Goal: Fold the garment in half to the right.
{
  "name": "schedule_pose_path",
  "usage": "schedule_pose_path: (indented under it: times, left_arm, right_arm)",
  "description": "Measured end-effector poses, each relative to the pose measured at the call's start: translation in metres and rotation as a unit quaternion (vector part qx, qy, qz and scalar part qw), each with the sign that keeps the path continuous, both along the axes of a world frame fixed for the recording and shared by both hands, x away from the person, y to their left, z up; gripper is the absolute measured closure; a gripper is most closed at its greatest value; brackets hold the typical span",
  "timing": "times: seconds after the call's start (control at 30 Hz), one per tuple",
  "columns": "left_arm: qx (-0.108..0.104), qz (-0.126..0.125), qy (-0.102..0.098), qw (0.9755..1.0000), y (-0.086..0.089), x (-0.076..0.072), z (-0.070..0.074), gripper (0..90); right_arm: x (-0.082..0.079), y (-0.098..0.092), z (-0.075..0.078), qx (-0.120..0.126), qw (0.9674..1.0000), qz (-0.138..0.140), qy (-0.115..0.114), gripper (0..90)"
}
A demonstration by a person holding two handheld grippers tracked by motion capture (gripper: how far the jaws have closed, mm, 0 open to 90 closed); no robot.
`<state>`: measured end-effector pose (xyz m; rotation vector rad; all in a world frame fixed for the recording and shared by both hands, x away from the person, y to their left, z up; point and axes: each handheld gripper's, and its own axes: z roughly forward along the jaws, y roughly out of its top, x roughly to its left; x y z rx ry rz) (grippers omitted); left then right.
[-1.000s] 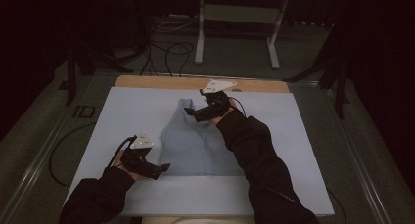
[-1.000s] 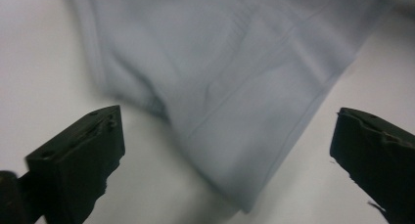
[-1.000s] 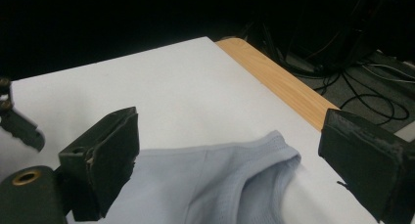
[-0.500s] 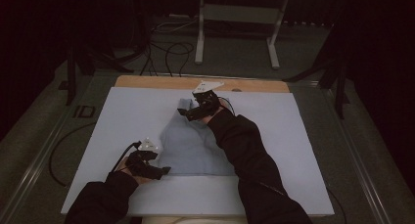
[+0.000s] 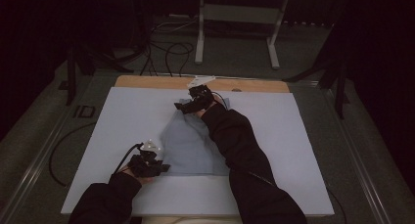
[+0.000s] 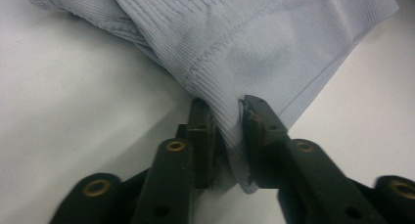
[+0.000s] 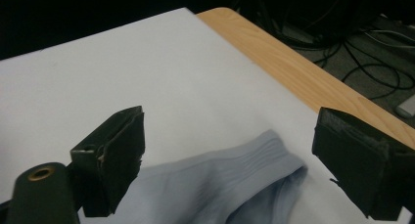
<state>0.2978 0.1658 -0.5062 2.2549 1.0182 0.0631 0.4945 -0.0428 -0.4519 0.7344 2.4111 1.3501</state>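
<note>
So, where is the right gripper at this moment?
In the high view the right gripper is at the far end of the blue garment, near the table's wooden edge; in its own view, its jaws stand open over the ribbed end.

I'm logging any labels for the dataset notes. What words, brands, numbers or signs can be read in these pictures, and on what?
None: no readable text on the pale blue garment, the white sheet, the wooden table edge, the left gripper or the right gripper.
</note>
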Motion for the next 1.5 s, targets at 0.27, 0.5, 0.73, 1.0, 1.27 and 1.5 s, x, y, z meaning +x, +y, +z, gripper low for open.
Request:
schedule_pose_path:
  times: [0.27, 0.5, 0.73, 1.0, 1.27, 1.5]
  left_arm:
    - [-0.004, -0.008, 0.0, 1.0, -0.001, -0.001, 0.001, 84.8]
    - [-0.011, -0.012, -0.004, 0.9999, -0.001, -0.002, 0.003, 85.4]
    - [-0.018, -0.02, 0.0, 0.9996, -0.001, -0.003, 0.004, 85.8]
    - [-0.015, -0.023, -0.001, 0.9996, -0.002, -0.003, 0.005, 85.9]
    - [-0.014, -0.031, -0.002, 0.9994, -0.003, -0.004, 0.006, 86.0]
    - [-0.015, -0.025, 0.0, 0.9996, -0.002, -0.003, 0.006, 86.3]
  right_arm:
    - [0.028, 0.018, -0.018, -0.023, 0.999, -0.031, 0.023, 21.0]
    - [0.043, 0.028, -0.044, -0.036, 0.9965, -0.059, 0.047, 31.1]
    - [0.051, 0.036, -0.062, -0.076, 0.9934, -0.058, 0.064, 27.6]
    - [0.054, 0.038, -0.073, -0.112, 0.989, -0.062, 0.074, 26.3]
    - [0.055, 0.039, -0.069, -0.134, 0.987, -0.042, 0.078, 59.2]
    - [0.052, 0.041, -0.064, -0.148, 0.986, -0.038, 0.067, 83.7]
